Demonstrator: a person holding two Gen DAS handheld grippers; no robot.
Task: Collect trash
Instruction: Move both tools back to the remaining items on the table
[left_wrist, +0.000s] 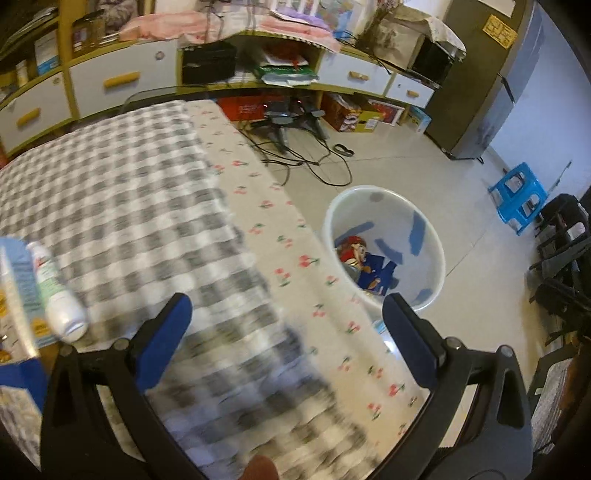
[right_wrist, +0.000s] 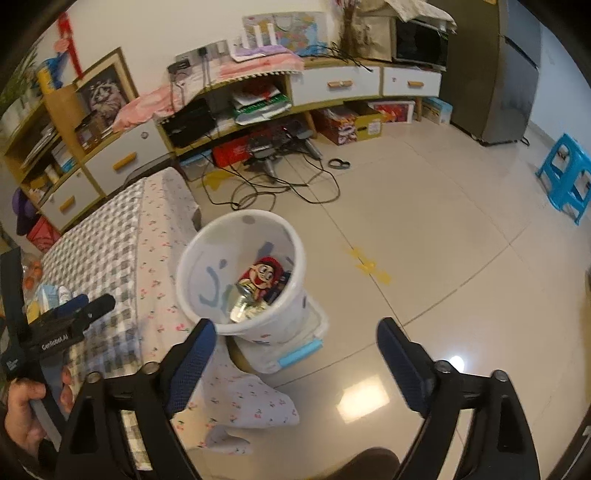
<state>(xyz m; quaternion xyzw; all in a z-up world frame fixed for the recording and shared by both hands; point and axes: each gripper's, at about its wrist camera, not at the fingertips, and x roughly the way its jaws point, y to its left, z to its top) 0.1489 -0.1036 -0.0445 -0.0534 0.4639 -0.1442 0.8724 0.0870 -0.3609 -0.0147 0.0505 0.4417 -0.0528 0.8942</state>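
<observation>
A white plastic bin (left_wrist: 428, 236) stands on the floor beside the table; it also shows in the right wrist view (right_wrist: 295, 254). Inside lie a red cartoon snack wrapper (right_wrist: 264, 275), a can (right_wrist: 245, 290) and blue packaging (left_wrist: 376, 271). My left gripper (left_wrist: 286, 308) is open and empty above the checked tablecloth (left_wrist: 122, 206) near the table's right edge. A white bottle (left_wrist: 59, 291) lies on its side at the left next to a blue carton (left_wrist: 18, 291). My right gripper (right_wrist: 295, 332) is open and empty, above the floor just in front of the bin. The left gripper (right_wrist: 81, 306) shows over the table in the right wrist view.
A clear storage box with a blue latch (right_wrist: 299, 352) sits under the bin. Cables (right_wrist: 273, 188) trail on the floor by the cabinet (right_wrist: 332, 86). A blue stool (right_wrist: 565, 173) and a grey fridge (right_wrist: 506, 70) stand to the right. Black chairs (left_wrist: 561, 258) are at the far right.
</observation>
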